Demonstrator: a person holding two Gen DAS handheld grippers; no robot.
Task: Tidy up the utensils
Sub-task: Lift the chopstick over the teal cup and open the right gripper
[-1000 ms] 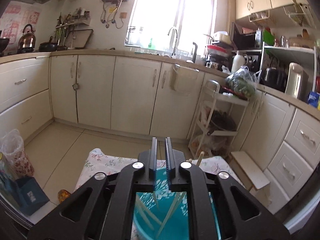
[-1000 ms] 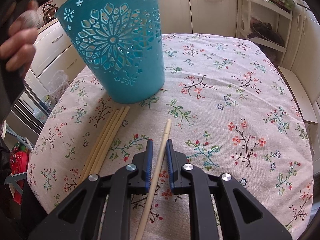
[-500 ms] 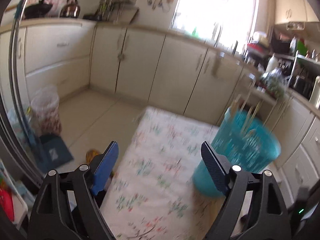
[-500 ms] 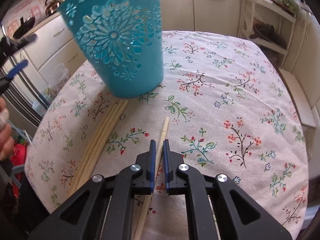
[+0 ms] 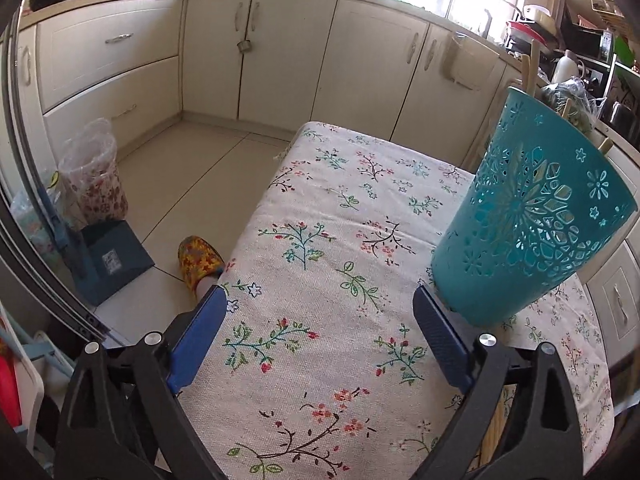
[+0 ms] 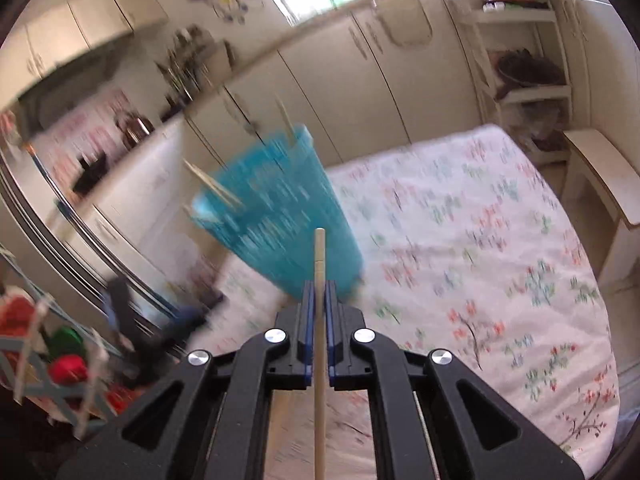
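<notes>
- Left gripper (image 5: 318,332): jaws spread wide after just opening, nothing between them but the floral cloth (image 5: 320,240).
- Cup (image 5: 532,216): teal, cut-out pattern, standing on the cloth just beyond the left gripper's right finger; chopstick tips (image 5: 534,64) poke above its rim.
- Right gripper (image 6: 319,292): jaws pinching one chopstick (image 6: 319,256), which runs straight out past the pads with its tip in front of the cup.
- Right view is blurred; the cup there (image 6: 280,216) holds several sticks.
- Slipper (image 5: 198,260) on the floor beside the table.
</notes>
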